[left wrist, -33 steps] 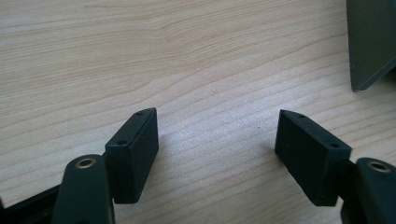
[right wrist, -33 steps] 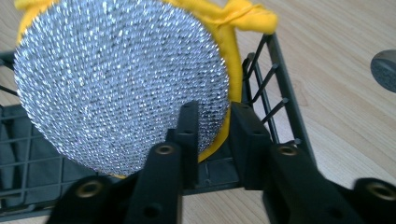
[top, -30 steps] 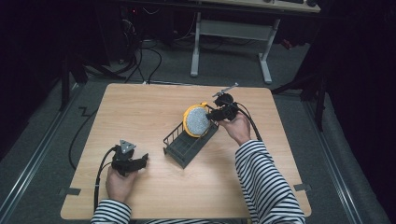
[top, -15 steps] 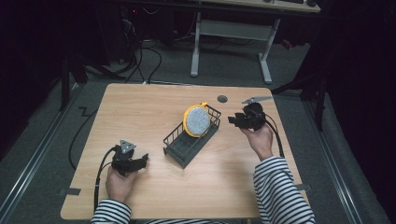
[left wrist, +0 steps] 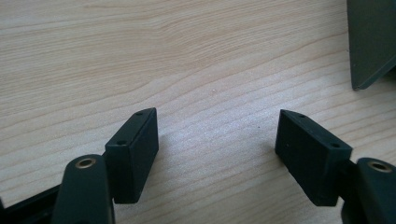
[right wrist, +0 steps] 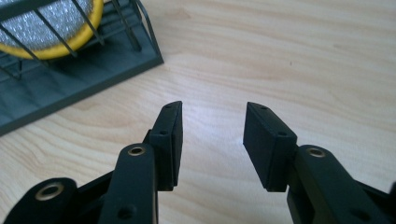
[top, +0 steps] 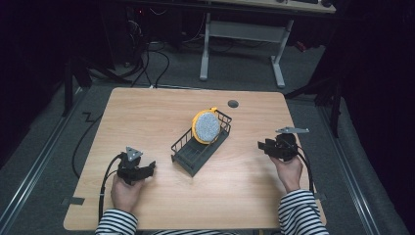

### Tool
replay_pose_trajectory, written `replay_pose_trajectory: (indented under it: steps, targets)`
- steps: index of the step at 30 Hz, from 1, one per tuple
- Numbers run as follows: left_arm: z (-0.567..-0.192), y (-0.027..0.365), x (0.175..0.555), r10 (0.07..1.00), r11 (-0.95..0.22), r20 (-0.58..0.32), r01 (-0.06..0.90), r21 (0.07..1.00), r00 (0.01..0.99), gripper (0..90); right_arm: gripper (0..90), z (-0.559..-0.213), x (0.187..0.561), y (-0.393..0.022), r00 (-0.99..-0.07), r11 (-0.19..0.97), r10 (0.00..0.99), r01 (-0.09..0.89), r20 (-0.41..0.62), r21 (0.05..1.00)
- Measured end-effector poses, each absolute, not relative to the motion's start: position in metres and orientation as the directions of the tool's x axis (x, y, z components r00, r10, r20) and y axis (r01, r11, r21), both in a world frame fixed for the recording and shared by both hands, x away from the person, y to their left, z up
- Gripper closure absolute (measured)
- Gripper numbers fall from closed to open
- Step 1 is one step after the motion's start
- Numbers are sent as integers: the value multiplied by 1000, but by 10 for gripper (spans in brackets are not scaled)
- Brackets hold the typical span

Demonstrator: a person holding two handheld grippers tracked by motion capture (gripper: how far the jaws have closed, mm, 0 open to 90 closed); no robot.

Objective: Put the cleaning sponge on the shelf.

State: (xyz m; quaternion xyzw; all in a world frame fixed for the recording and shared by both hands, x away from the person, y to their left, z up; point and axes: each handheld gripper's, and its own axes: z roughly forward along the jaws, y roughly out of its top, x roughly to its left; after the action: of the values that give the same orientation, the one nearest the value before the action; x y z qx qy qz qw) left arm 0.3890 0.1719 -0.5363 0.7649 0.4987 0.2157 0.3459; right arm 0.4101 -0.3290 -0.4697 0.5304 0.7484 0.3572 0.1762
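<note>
At the left of the high view, the left gripper [top: 147, 169] rests low on the wooden table [top: 147, 117], its jaws spread wide with only bare wood between them, as its own view confirms [left wrist: 217, 144]; it reads as parked, waiting out of the way while the other hand works. In the middle, the dark wire rack [top: 200, 144] sits at an angle, and the round yellow-rimmed scrubber [top: 206, 126] stands on edge in its far end, leaning against the wires (upright most likely so that the rack's bars can hold it in a slot). At the right, the right gripper [top: 264, 147] is well apart from the rack, its jaws part-open and empty, having just been opening; its own view [right wrist: 212, 135] shows nothing between them, with the rack's corner [right wrist: 84, 88] beyond, which suggests the scrubber is already placed
</note>
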Motion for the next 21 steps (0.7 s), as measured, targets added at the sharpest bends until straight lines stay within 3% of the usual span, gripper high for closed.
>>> replay_pose_trajectory:
  steps: [21]
  targets:
    - [-536,172,389,913,-262,-15,614,744,409,307,537,-517,382,-339,-321,159,942,682,98,714]
